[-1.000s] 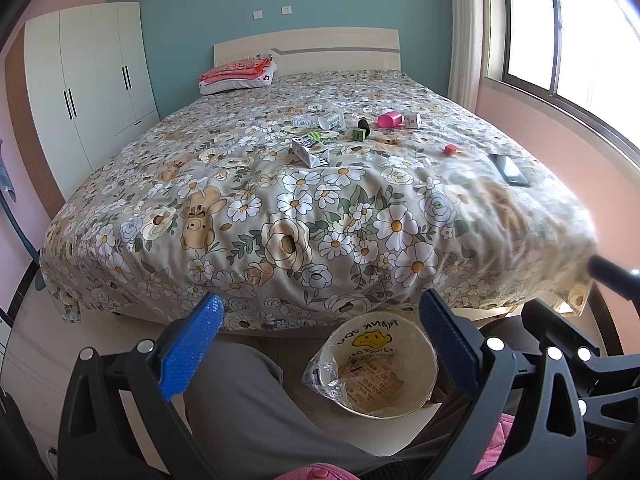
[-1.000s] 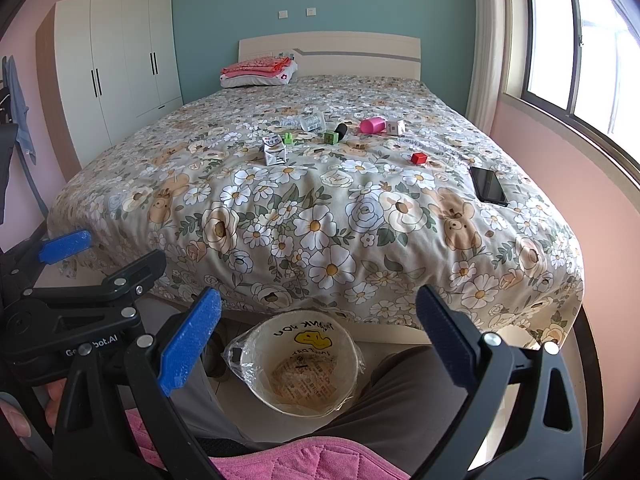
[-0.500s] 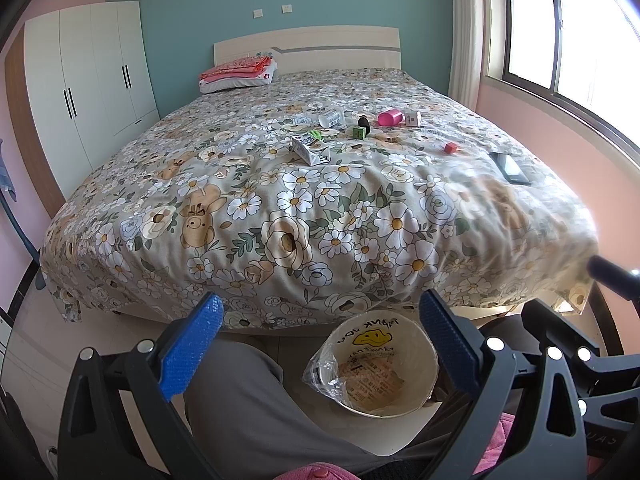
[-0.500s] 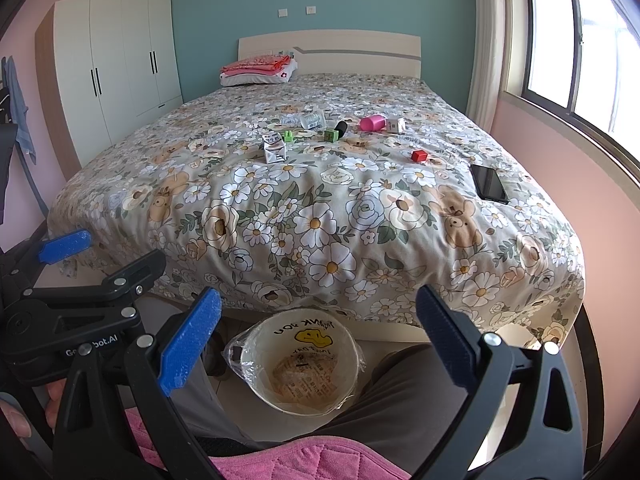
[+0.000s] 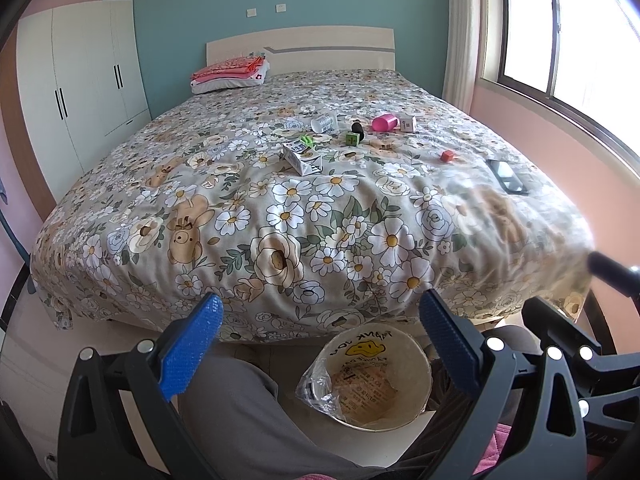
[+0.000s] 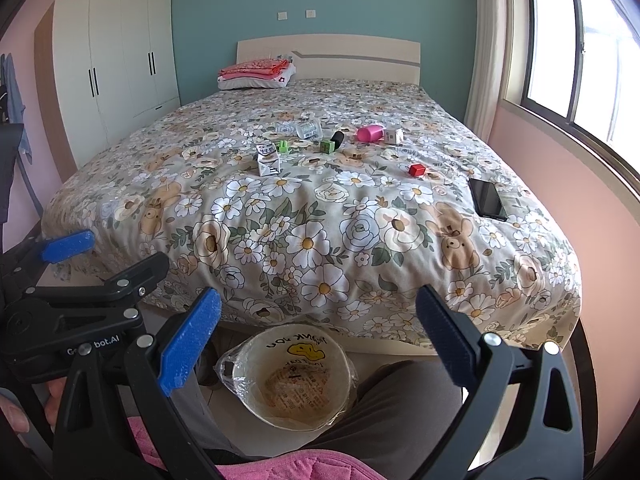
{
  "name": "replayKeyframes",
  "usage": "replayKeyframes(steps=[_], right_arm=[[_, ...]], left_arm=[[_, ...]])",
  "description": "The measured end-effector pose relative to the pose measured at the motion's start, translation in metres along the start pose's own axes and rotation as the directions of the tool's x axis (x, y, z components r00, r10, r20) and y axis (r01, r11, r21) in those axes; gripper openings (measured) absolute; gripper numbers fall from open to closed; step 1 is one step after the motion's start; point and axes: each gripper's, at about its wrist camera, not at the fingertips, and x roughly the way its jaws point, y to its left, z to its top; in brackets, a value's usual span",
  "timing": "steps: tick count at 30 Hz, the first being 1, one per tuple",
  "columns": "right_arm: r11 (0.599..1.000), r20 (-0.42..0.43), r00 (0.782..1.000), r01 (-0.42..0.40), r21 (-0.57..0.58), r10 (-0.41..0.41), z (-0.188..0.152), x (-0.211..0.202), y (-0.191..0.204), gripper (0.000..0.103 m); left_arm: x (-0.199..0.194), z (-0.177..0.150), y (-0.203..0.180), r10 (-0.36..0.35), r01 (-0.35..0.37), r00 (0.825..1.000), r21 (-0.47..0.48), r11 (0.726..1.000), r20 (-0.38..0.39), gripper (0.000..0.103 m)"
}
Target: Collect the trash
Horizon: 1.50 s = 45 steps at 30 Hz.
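Observation:
A lined bin (image 5: pixel 376 380) (image 6: pixel 292 380) stands on the floor at the foot of the bed, between the person's knees. Loose items lie far up the floral bedspread (image 5: pixel 320 216) (image 6: pixel 320 216): a white carton (image 5: pixel 303 160) (image 6: pixel 267 161), a clear plastic bottle (image 5: pixel 322 122) (image 6: pixel 309 129), a pink cup (image 5: pixel 385 123) (image 6: pixel 370 133), green pieces (image 5: pixel 352 138) (image 6: pixel 327 146) and a red block (image 5: pixel 447 155) (image 6: pixel 417 169). My left gripper (image 5: pixel 320 356) and right gripper (image 6: pixel 318 350) are both open and empty, held above the bin, well short of the items.
A black phone (image 5: pixel 506 176) (image 6: pixel 487 199) lies near the bed's right edge. A small white box (image 5: pixel 407 123) (image 6: pixel 393 135) sits by the pink cup. Folded pink bedding (image 5: pixel 230 72) lies at the headboard. A white wardrobe (image 5: pixel 80 80) stands left, a window right.

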Motion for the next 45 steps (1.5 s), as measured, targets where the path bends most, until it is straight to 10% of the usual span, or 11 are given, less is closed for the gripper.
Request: replayKeyframes(steps=[24,45], right_arm=[[0.983,0.029,0.989,0.14,0.123,-0.145,0.154,0.159,-0.104,0.096],[0.872,-0.245,0.951,0.275,0.404,-0.186,0.198,0.435,-0.219,0.096]], left_arm=[[0.153,0.149,0.011,0.001,-0.005,1.0,-0.161,0.987,-0.025,0.1],[0.373,0.216,0.038,0.066,-0.135,0.976,-0.338,0.931,-0.209,0.1]])
